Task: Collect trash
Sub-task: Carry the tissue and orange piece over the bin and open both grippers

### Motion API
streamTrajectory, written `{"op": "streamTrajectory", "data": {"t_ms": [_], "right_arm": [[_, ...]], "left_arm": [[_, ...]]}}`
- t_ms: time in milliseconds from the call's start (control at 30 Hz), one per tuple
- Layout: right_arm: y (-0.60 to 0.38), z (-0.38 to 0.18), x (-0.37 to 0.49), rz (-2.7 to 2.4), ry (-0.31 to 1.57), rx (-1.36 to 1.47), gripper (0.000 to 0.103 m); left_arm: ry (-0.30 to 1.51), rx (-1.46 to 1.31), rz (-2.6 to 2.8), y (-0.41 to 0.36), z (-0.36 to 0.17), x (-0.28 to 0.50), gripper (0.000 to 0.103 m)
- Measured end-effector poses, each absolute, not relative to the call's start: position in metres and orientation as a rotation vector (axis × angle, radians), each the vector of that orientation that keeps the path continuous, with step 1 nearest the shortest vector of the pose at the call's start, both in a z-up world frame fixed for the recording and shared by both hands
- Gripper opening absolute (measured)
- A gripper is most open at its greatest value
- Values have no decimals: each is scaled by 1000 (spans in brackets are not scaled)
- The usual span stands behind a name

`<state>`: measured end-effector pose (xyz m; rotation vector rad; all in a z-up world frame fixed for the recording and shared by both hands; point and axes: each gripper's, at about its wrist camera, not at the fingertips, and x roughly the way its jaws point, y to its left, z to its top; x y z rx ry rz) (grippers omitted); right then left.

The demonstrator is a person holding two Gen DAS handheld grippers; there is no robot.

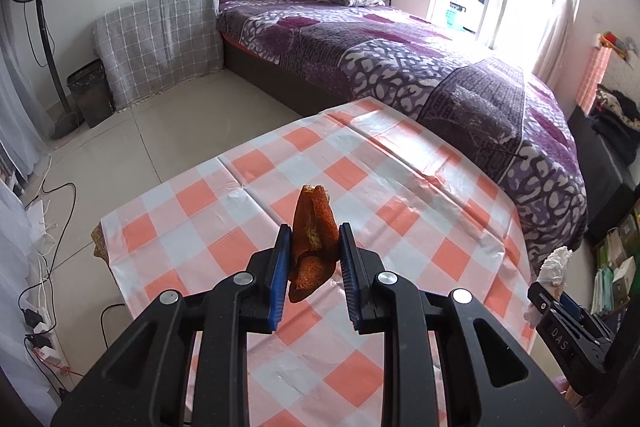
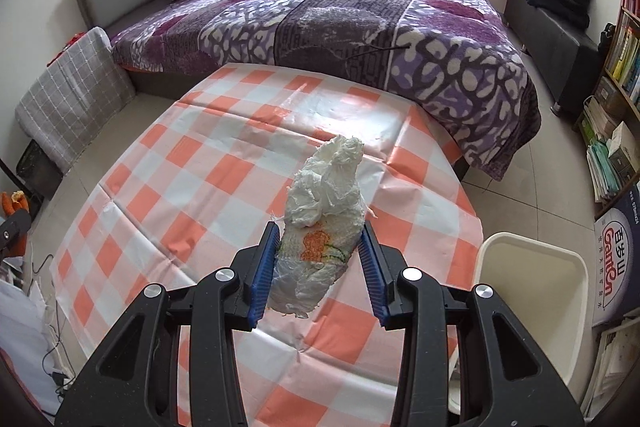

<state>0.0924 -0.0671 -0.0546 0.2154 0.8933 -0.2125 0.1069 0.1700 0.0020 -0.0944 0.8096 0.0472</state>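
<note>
In the left wrist view the left gripper is clamped on a curl of orange peel, blue pads pressing both sides – the peel stands upright, lifted clear of the checked tablecloth. At four o'clock, near the frame's edge, the right gripper shows with its white wad. In the right wrist view that right gripper grips a crumpled tissue wad (an orange print on its lower part) above the cloth. At four o'clock from it, beside the table – a cream bin. The purple bedspread lies at twelve o'clock.
</note>
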Motion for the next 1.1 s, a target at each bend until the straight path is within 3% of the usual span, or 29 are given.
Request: {"op": "streamTrajectory", "data": {"t_ms": [1100], "right_arm": [[-198, -41, 30, -370, 872, 369, 39]], "left_arm": [[815, 79, -182, 13, -24, 80, 24]]}}
